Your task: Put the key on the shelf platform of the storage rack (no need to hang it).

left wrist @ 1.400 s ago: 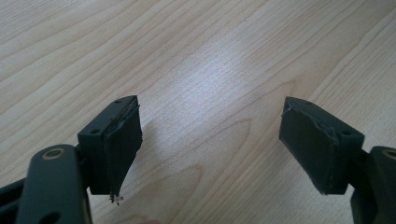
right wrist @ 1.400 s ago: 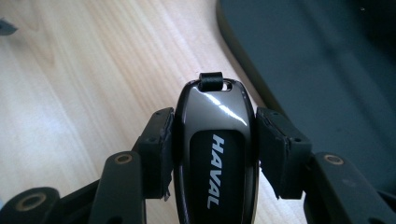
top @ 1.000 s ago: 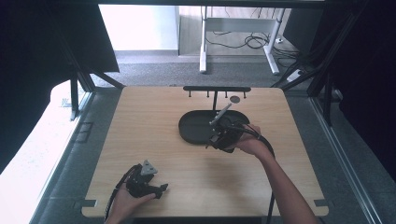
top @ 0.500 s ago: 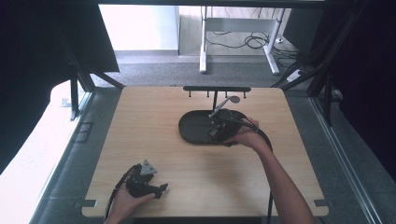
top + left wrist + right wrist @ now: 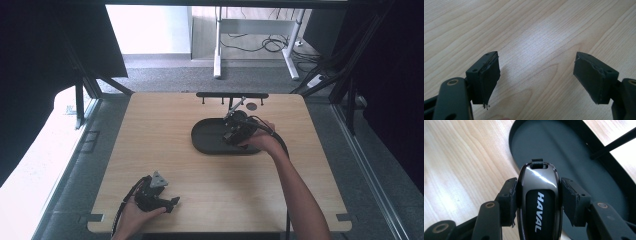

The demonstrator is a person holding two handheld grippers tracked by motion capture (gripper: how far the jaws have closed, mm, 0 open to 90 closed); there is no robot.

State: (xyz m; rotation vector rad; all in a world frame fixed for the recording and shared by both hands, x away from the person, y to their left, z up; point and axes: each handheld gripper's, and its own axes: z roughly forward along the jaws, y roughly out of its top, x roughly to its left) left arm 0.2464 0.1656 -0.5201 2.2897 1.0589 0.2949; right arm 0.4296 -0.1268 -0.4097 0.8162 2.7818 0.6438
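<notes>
One bare black tray (image 5: 210, 142)

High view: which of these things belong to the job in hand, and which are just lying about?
In the job:
- car key fob, marked HAVAL, clamped in the right tool
- black oval tray, under that tool
- black rack at the table's far edge, likely the hanging spot

Lying about:
- left tool, open over bare wooden table
- small round disc beside the rack
</notes>
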